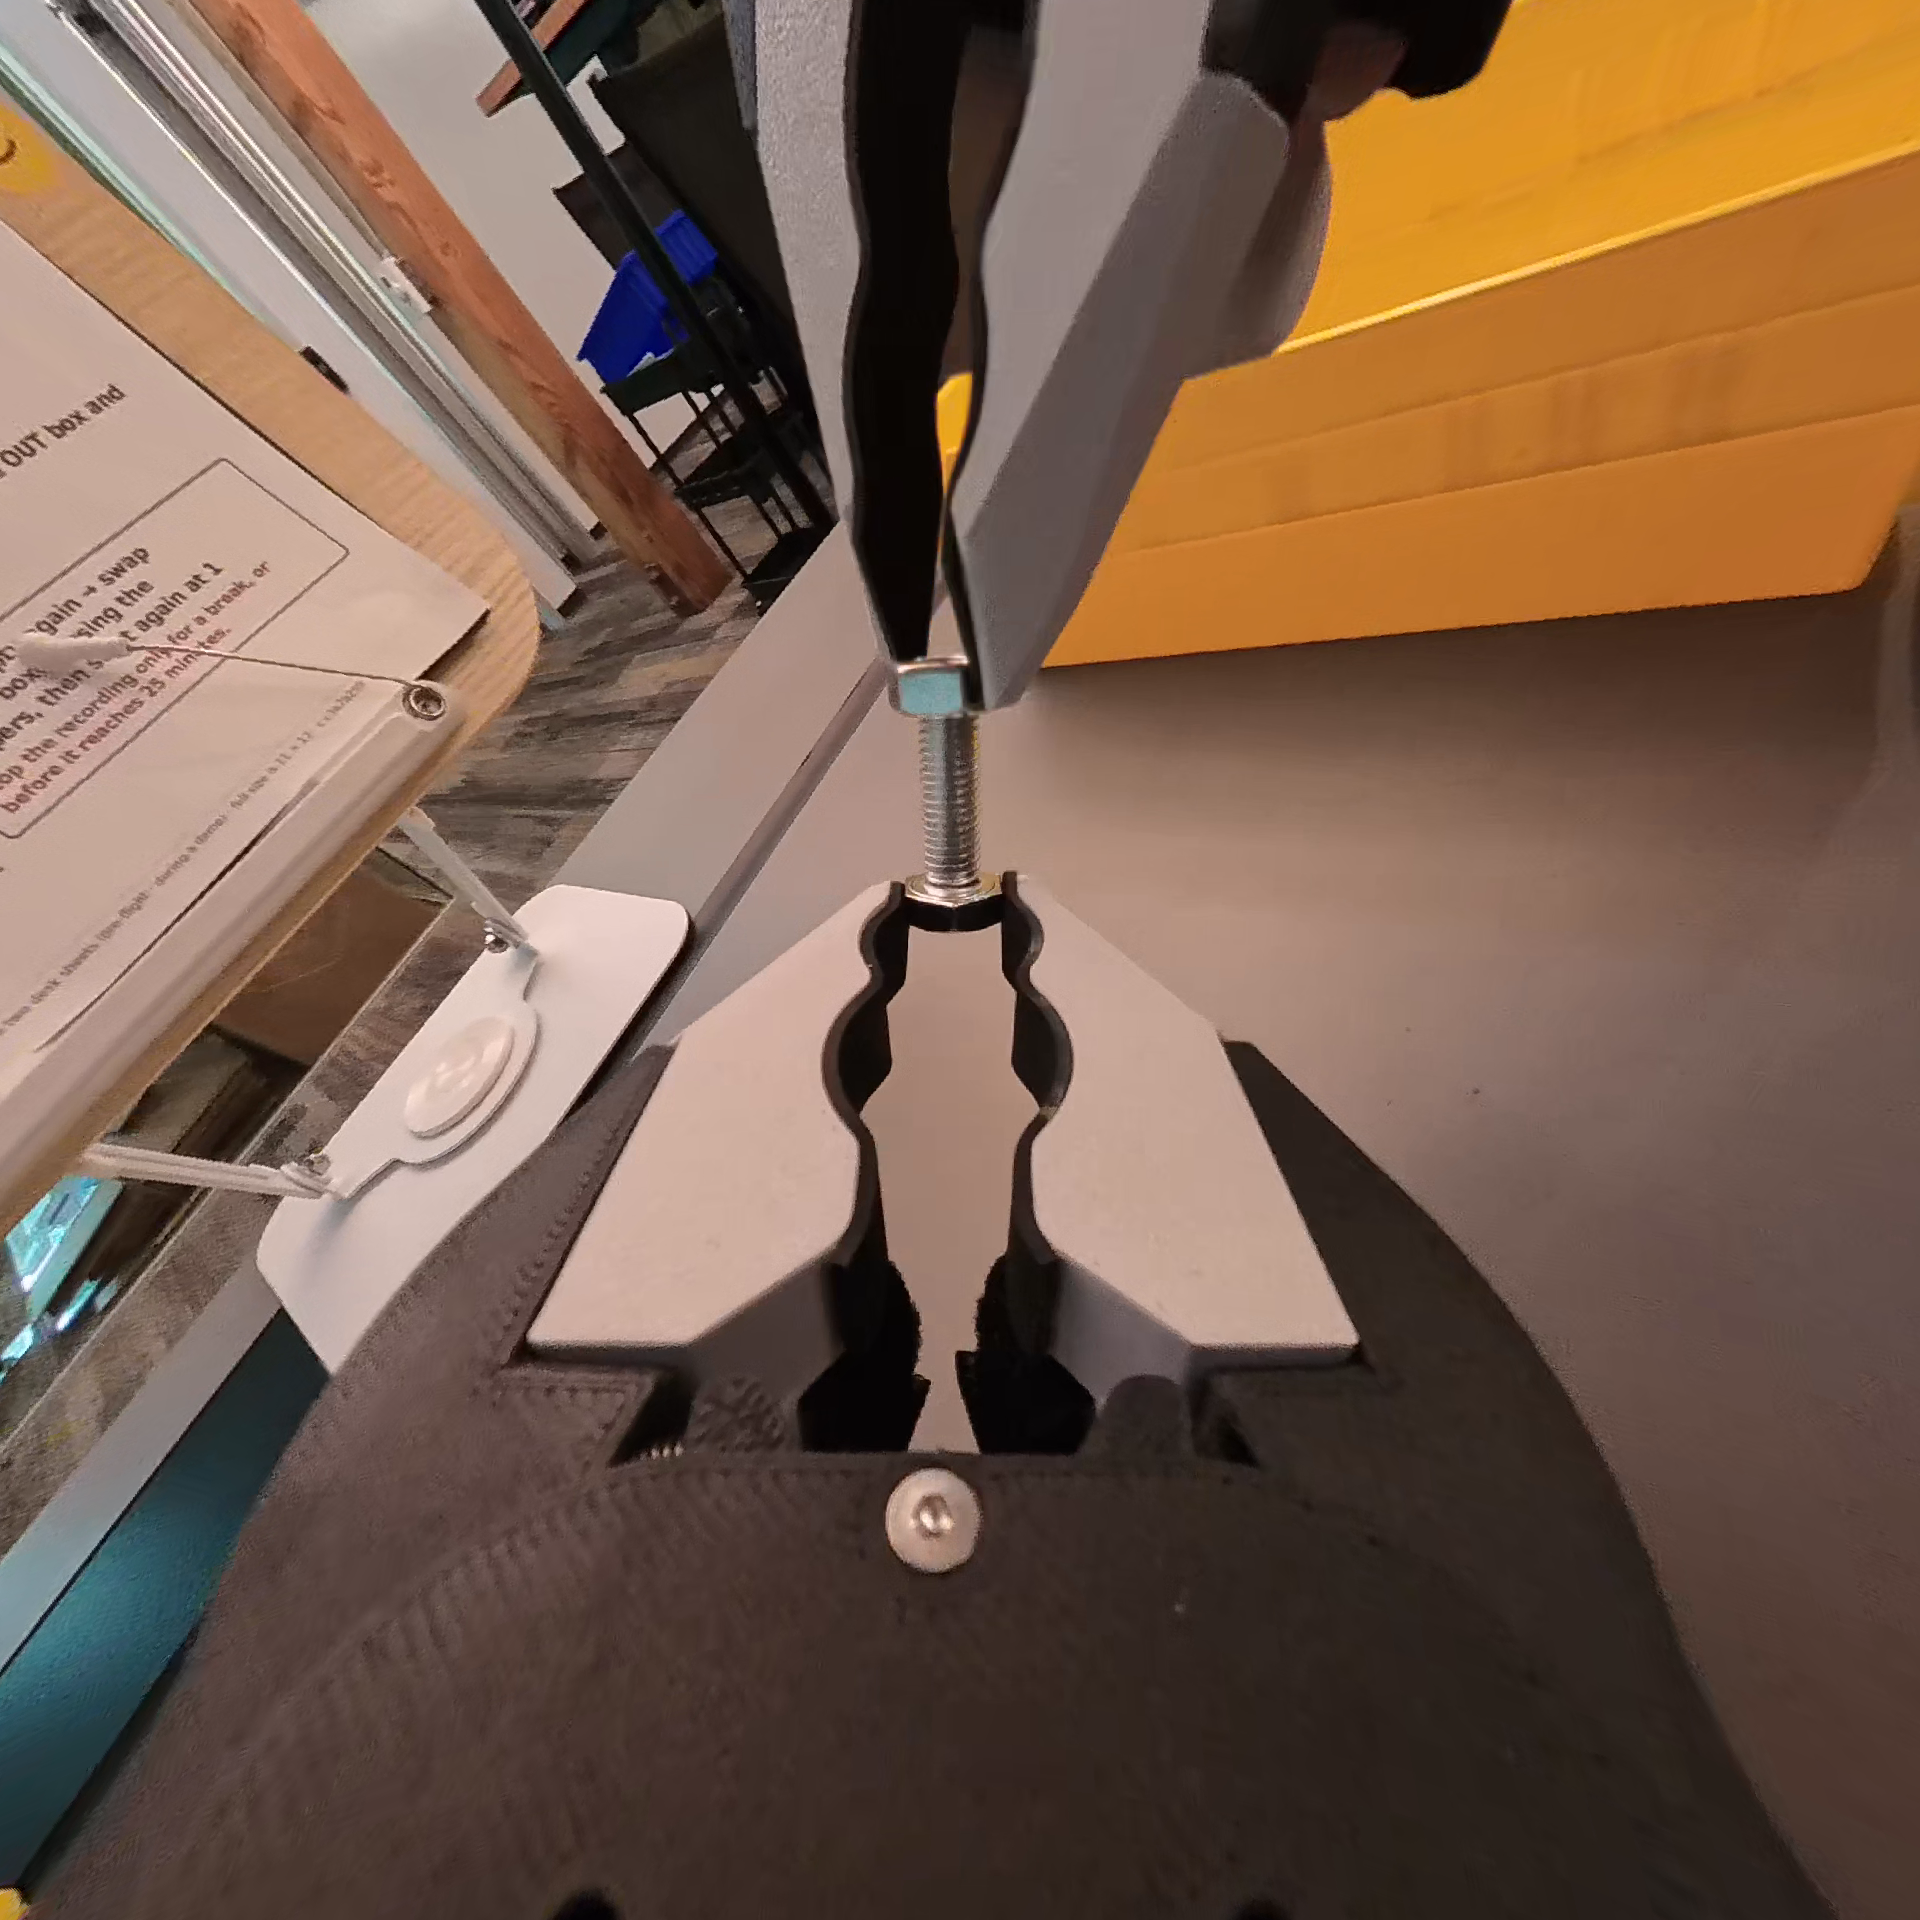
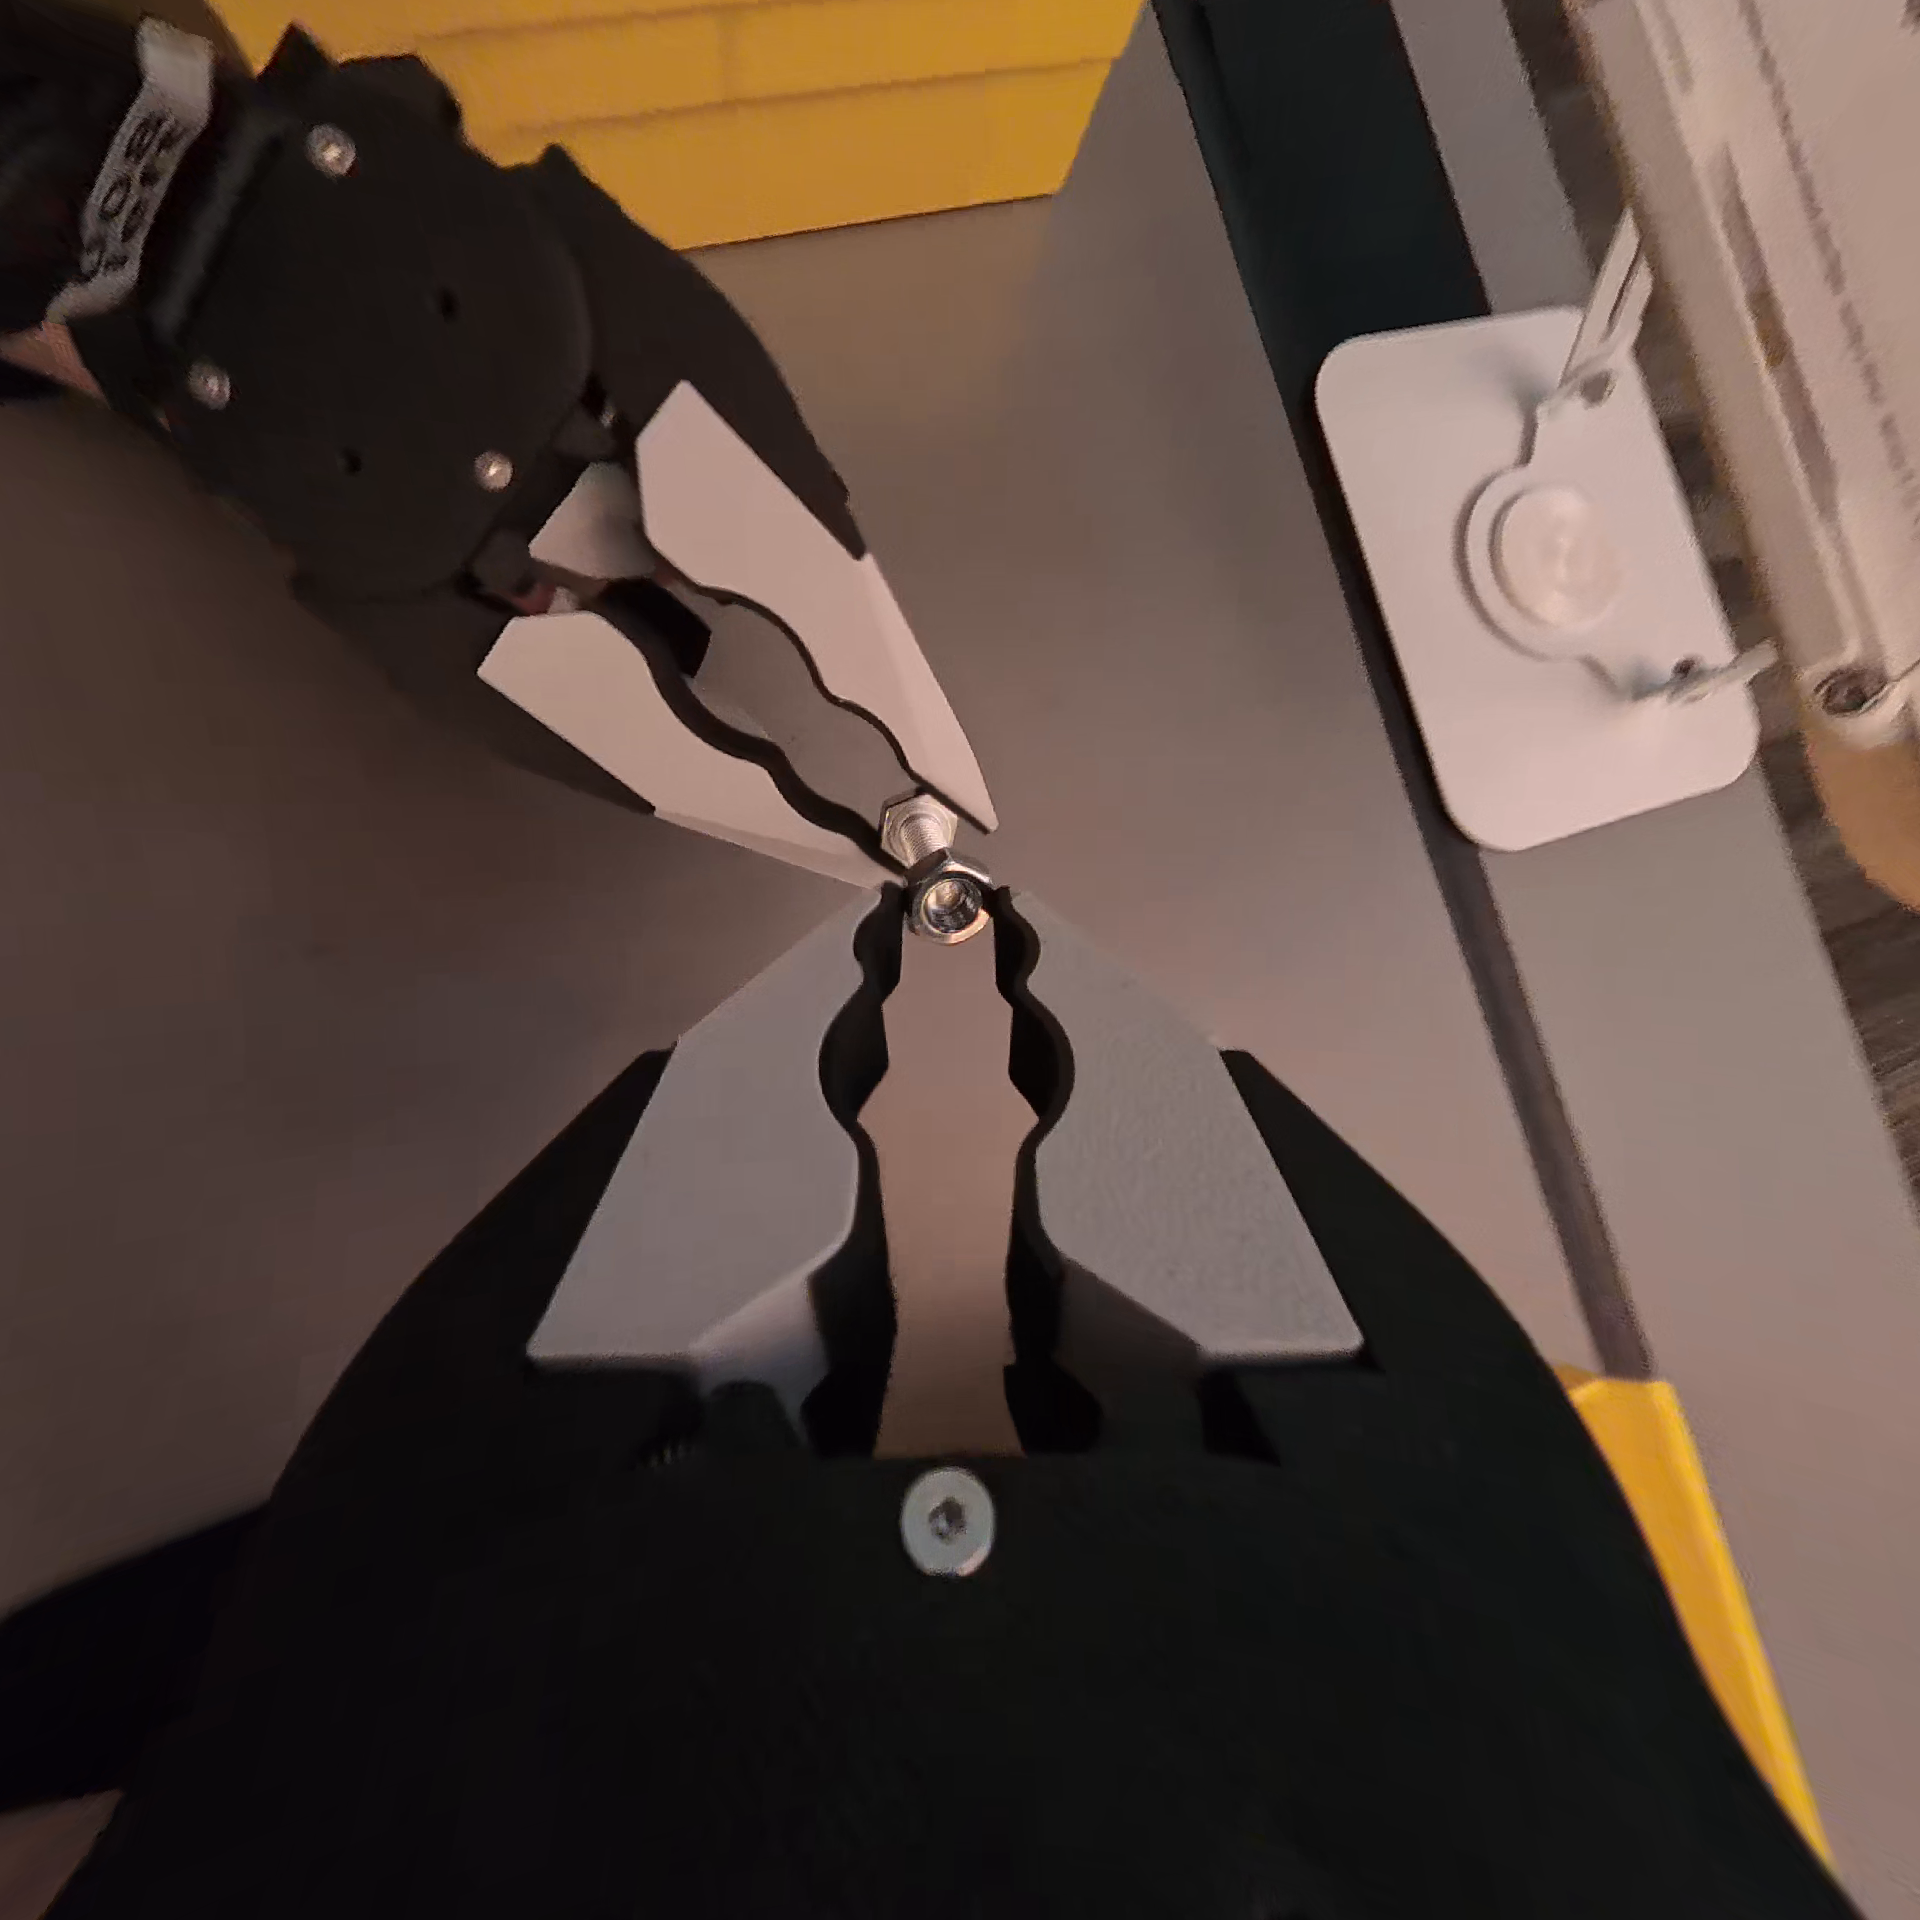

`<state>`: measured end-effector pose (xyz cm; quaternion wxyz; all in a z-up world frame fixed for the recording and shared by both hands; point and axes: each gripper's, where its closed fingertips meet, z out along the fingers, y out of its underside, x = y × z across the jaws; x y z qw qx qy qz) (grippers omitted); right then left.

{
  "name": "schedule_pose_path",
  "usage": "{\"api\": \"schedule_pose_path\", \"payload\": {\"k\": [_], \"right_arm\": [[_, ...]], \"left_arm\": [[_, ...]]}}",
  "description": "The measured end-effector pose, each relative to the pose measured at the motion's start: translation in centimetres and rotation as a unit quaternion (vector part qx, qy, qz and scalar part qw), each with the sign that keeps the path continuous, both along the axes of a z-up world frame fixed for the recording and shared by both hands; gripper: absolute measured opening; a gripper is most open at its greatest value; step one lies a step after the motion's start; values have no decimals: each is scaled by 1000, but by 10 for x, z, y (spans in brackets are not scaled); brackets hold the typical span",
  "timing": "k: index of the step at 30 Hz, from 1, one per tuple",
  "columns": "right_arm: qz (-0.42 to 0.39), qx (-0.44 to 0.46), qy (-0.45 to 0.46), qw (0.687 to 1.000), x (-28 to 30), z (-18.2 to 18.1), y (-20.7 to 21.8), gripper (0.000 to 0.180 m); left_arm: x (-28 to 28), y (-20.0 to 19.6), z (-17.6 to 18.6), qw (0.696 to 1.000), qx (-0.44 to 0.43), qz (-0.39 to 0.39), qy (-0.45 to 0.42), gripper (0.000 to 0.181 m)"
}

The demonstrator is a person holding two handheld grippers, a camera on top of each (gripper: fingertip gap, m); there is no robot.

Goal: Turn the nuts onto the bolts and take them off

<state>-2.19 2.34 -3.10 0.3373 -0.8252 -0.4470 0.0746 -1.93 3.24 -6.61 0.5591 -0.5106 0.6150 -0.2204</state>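
Note:
A silver bolt (image 1: pixel 943 805) is held in the air between my two grippers over the grey table (image 1: pixel 1455 935). My left gripper (image 1: pixel 953 896) is shut on the bolt's hex head at its fingertips. My right gripper (image 1: pixel 932 675) comes in from above in the left wrist view and is shut on a silver nut (image 1: pixel 932 688) at the bolt's threaded end. In the right wrist view my right gripper (image 2: pixel 943 906) grips the nut (image 2: pixel 943 909), seen end-on with its hole showing. The left gripper (image 2: pixel 920 831) reaches in from the upper left, holding the bolt (image 2: pixel 914 831).
A yellow bin (image 1: pixel 1507 416) stands at the back of the table and also shows in the right wrist view (image 2: pixel 779 125). A white stand base (image 1: pixel 468 1070) sits at the table's edge, carrying a printed sheet on a wooden board (image 1: pixel 156 623). Another yellow edge (image 2: pixel 1662 1558) is near my right gripper. My right fingertips sit around 4 cm from my left ones.

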Motion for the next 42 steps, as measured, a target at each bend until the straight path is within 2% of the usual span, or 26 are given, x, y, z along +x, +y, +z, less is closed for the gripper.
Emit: {"api": "schedule_pose_path", "payload": {"k": [3,6,8,12,16,19,24,36,42], "right_arm": [[-37,-42,25,998,1,-3,0,16],[-39,-54,37,997,1,-3,-2,16],[-19,-45,29,998,0,-2,-4,21],[34,14,5,999,3,10,-12,42],[121,70,-42,989,9,10,-29,47],[185,124,-68,972,4,9,-36,40],[208,148,-63,965,-2,15,-40,33],[199,106,-55,973,0,7,-43,17],[145,57,-23,988,1,6,-34,16]], "left_arm": [[1,0,-3,1000,0,0,6,16],[1,-1,-3,1000,-1,-4,5,16],[2,-3,-2,1000,-6,-11,2,16],[3,-10,-1,999,-40,-36,-9,16],[7,-28,-1,989,-112,-99,-20,16],[9,-39,1,974,-179,-137,-32,16],[7,-51,8,954,-231,-186,-46,16],[7,-60,7,956,-207,-206,-37,16],[6,-49,7,969,-171,-172,-37,16]]}}
